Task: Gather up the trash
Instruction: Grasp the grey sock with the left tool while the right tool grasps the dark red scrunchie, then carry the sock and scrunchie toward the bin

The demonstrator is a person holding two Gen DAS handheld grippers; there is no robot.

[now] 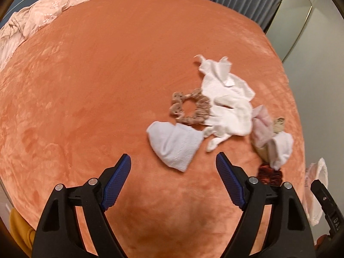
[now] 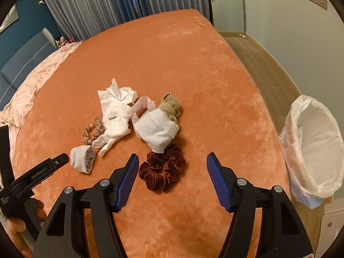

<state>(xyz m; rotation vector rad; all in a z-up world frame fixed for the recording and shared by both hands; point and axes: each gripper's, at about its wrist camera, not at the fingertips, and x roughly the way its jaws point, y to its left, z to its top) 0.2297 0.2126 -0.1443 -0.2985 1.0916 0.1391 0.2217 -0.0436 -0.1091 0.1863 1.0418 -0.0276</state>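
A cluster of items lies on the orange bed cover [image 1: 107, 86]. A crumpled white tissue [image 1: 225, 99] [image 2: 114, 111] lies beside a beige scrunchie [image 1: 189, 107] [image 2: 92, 131]. A rolled white sock [image 1: 174, 144] [image 2: 82, 158] lies just ahead of my open, empty left gripper [image 1: 173, 161]. A white sock bundle [image 2: 157, 129] [image 1: 279, 148] touches a tan sock [image 2: 171, 105] and a torn pale wrapper [image 2: 142, 105]. A dark red velvet scrunchie [image 2: 162, 169] [image 1: 269, 175] lies just ahead of my open, empty right gripper [image 2: 172, 161].
A bin lined with a white bag [image 2: 316, 146] [image 1: 316, 191] stands on the floor right of the bed. A pink quilt [image 1: 32, 21] [image 2: 32, 81] is bunched at the bed's far left. Curtains [image 2: 96, 4] hang behind. The left gripper's body [image 2: 32, 178] shows at lower left of the right wrist view.
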